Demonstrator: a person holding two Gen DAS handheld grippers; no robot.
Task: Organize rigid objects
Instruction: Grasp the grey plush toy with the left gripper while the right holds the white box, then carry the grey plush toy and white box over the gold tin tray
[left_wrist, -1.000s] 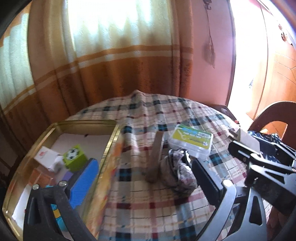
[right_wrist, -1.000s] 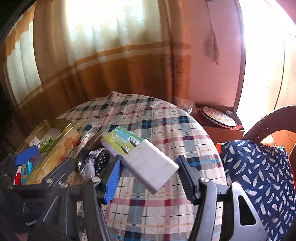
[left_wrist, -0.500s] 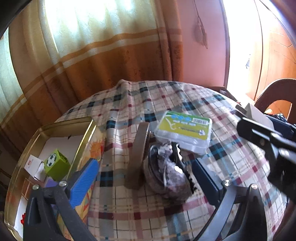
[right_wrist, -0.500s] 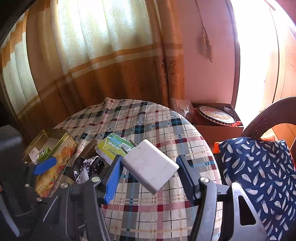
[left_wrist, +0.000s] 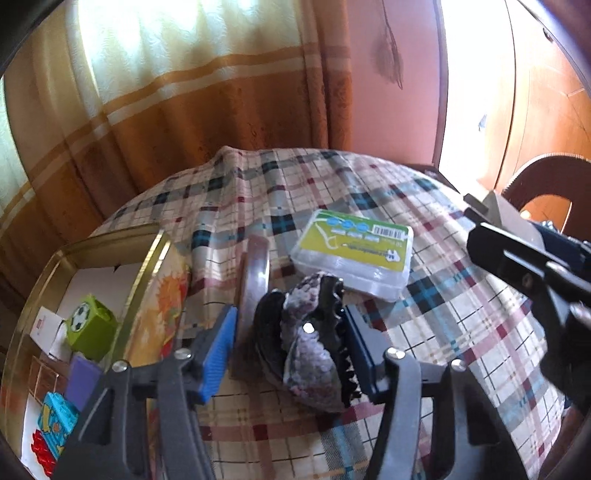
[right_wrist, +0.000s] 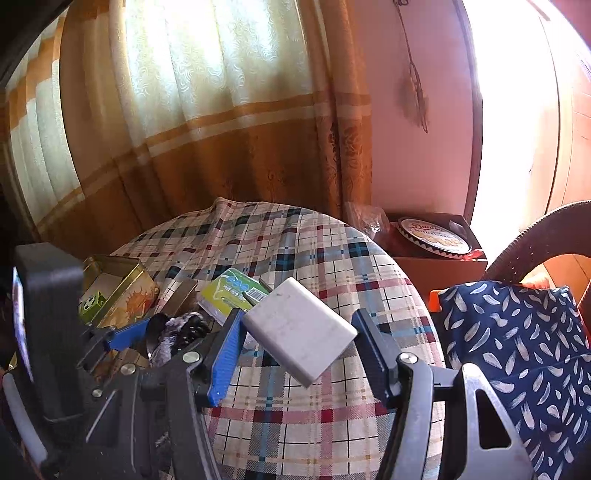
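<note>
The left gripper (left_wrist: 288, 343) is positioned low over the plaid tablecloth (left_wrist: 461, 317), with its jaws spread to either side of a black hair claw clip (left_wrist: 314, 332) that carries a grey-purple fuzzy covering. The blue finger pad (left_wrist: 218, 354) stands just left of the clip and the dark pad just right of it; whether either pad touches the clip cannot be determined. A narrow brown object (left_wrist: 253, 284) lies on the cloth just beside the clip on its left, next to the blue pad. A clear plastic case with a green label (left_wrist: 354, 251) rests on the cloth directly beyond the clip.

At the left edge of the table, an open gold tin (left_wrist: 147, 277) is seen. A green cube with a football print (left_wrist: 90, 326), a white box (left_wrist: 46, 326), a purple block (left_wrist: 83, 376) and a blue and red toy piece (left_wrist: 51, 424) are contained in it.

The right gripper (right_wrist: 295, 347) is closed on a white rectangular block (right_wrist: 299, 332), which is held tilted above the tablecloth, clamped between the blue pad and the dark pad. In the right wrist view, the tin, the clip and the green-labelled case are seen to the left of the block. A round decorated tin (right_wrist: 434, 236) sits on a brown box beyond the table, and a navy cushion with a white feather print (right_wrist: 517, 350) lies at the right.
</note>
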